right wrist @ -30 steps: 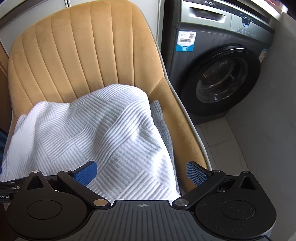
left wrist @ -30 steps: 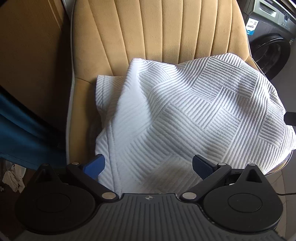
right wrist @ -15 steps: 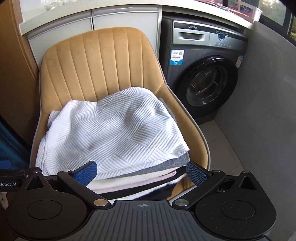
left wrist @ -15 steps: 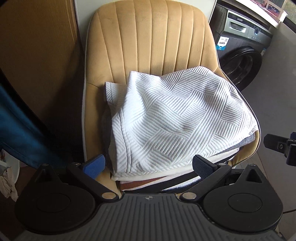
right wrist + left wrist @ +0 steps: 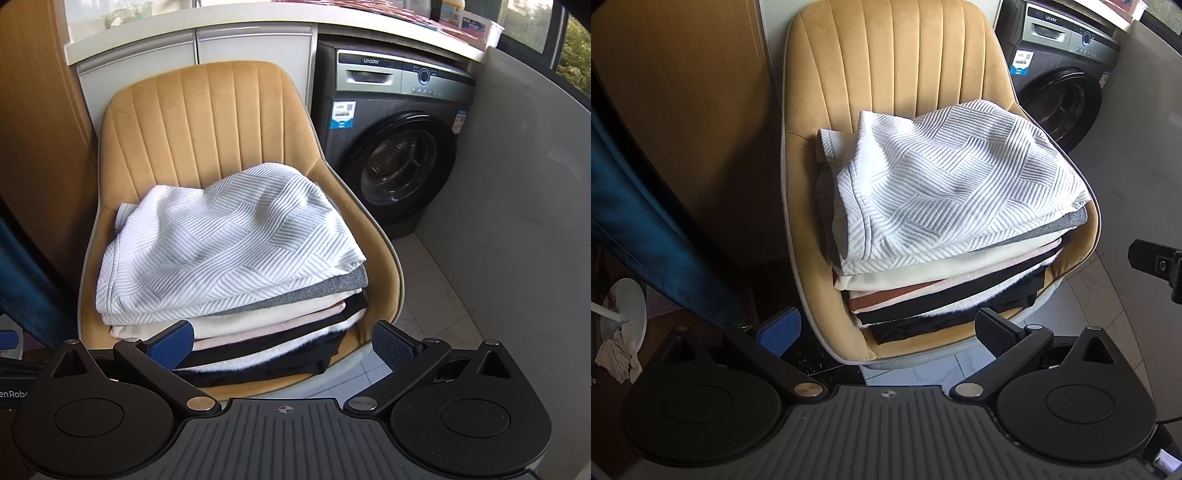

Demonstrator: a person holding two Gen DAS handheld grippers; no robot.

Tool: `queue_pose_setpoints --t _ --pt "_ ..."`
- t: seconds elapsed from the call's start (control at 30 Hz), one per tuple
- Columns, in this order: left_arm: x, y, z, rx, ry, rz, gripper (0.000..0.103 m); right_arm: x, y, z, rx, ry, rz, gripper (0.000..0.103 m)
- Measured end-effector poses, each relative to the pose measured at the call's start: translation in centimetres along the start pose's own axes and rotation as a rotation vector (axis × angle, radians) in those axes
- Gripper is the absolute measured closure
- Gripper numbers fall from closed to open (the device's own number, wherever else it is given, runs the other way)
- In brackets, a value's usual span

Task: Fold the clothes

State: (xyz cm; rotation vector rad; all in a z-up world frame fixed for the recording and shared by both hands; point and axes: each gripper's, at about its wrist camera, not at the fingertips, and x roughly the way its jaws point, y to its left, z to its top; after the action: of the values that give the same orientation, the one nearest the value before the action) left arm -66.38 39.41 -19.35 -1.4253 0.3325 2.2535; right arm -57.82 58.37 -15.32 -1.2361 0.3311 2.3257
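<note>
Far left in the left-wrist view, a blue curtain (image 5: 646, 206) hangs by a wood panel (image 5: 683, 92), w/ a rag (image 5: 618, 356) on the floor below. Next right, the chair (image 5: 886, 59) carries the whole stack (image 5: 945, 288) on its seat: white top (image 5: 953, 184) uppermost, then grey, cream, rust, black and white layers down to the cushion. Left gripper (image 5: 888, 326) is wide open, nothing in it, both pads clear of any cloth and just short of the seat's near rim. Right gripper (image 5: 282, 345) is likewise spread wide and empty, its left pad across the pile's near edge in view, contact not certain. So the key relation: the pile sits straight ahead and farther off from both claws, roughly centred between each pair of fingers, long side running left-right across the seat. Neither is clearly closer; the right one looks a touch nearer the near edge, the left one sits off the pile's left-near corner. White top lies rumpled, back part humped, left hem sticking out past the layers below. Looks like that piece is placed, folding more or less done here, maybe a tidy-up left. Far right, the washer (image 5: 399, 147) stands against a grey wall (image 5: 517, 184), well apart from the pile.
</note>
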Motion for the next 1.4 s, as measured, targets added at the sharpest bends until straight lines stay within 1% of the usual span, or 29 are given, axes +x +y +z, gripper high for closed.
queue_pose_setpoints --t 0.13,0.27,0.37,0.47,0.73,0.97,1.23,1.4 --pt "-0.9 -0.8 -0.4 -0.028 -0.011 0.001 0.001 0.2 -0.6 -0.3 -0.027 0.021 0.023 0.001" --pt "-1.2 -1.8 -1.0 -0.055 -0.005 0.013 0.001 0.0 -0.9 0.0 -0.054 0.007 0.063 0.001" --pt "-1.4 -2.6 -1.4 -0.081 0.0 0.022 0.001 -0.1 -2.0 0.0 -0.058 0.003 0.076 0.001" --pt "-1.7 -3.6 -1.9 -0.099 0.003 0.03 0.001 -0.1 -3.6 -0.3 -0.058 0.019 0.098 0.001" --pt "-2.8 -6.6 -3.1 -0.12 0.023 0.047 0.001 -0.5 -7.1 -2.2 -0.082 0.044 0.102 0.001" --pt "-3.4 -8.7 -3.6 -0.127 0.033 0.058 0.001 -1.0 -8.3 -3.1 -0.097 0.061 0.116 0.001" --pt "-4.1 -9.9 -3.9 -0.128 0.028 0.06 0.001 -1.9 -9.2 -3.2 -0.087 0.04 0.121 0.001" --pt "-4.5 -9.7 -3.8 -0.141 0.022 0.064 0.001 -2.0 -9.6 -3.3 -0.08 0.043 0.125 0.001"
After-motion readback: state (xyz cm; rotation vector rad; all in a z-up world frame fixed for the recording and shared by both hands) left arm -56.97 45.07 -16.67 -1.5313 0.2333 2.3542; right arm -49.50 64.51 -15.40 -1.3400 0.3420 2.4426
